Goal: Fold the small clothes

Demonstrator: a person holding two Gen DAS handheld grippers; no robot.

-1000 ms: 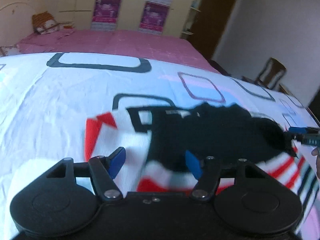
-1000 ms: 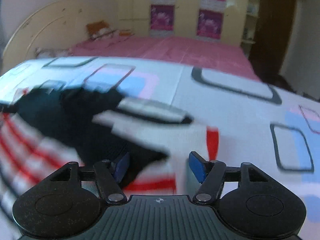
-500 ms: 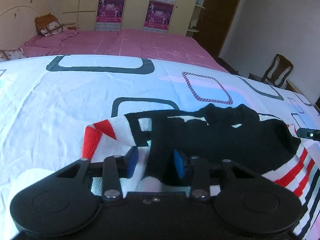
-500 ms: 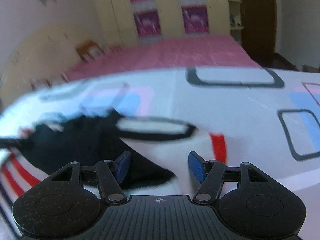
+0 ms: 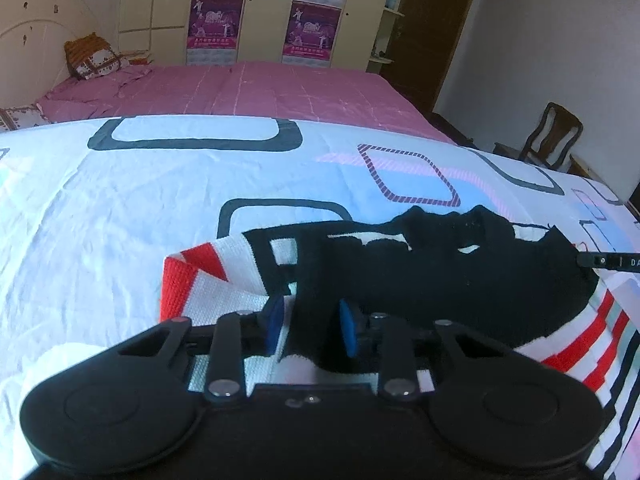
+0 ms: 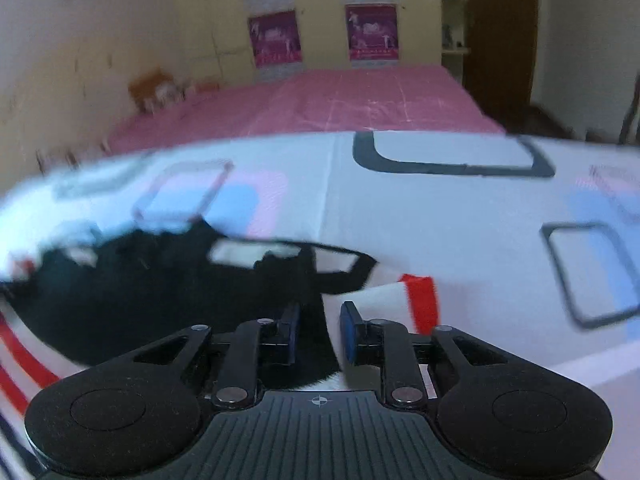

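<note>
A small knit sweater (image 5: 440, 276), black with white panels and red stripes, lies on the white patterned bedsheet (image 5: 120, 220). My left gripper (image 5: 308, 326) is shut on the sweater's near left edge, cloth bunched between its blue pads (image 5: 273, 322). In the right wrist view the same sweater (image 6: 140, 292) lies to the left. My right gripper (image 6: 320, 330) is shut on its near right edge, beside the red-cuffed sleeve (image 6: 420, 300). The right gripper's tip (image 5: 612, 261) shows at the far right of the left wrist view.
A pink bedspread (image 5: 260, 88) covers the bed beyond the sheet, with a pillow (image 5: 94, 56) at the headboard. A wooden chair (image 5: 554, 136) and a dark door (image 5: 436, 28) stand on the right. Wardrobes with posters line the back wall.
Both grippers have closed from wide open onto the sweater's near edge, the left one first. The right gripper view has swung and the sweater's edge sits between its fingers.
</note>
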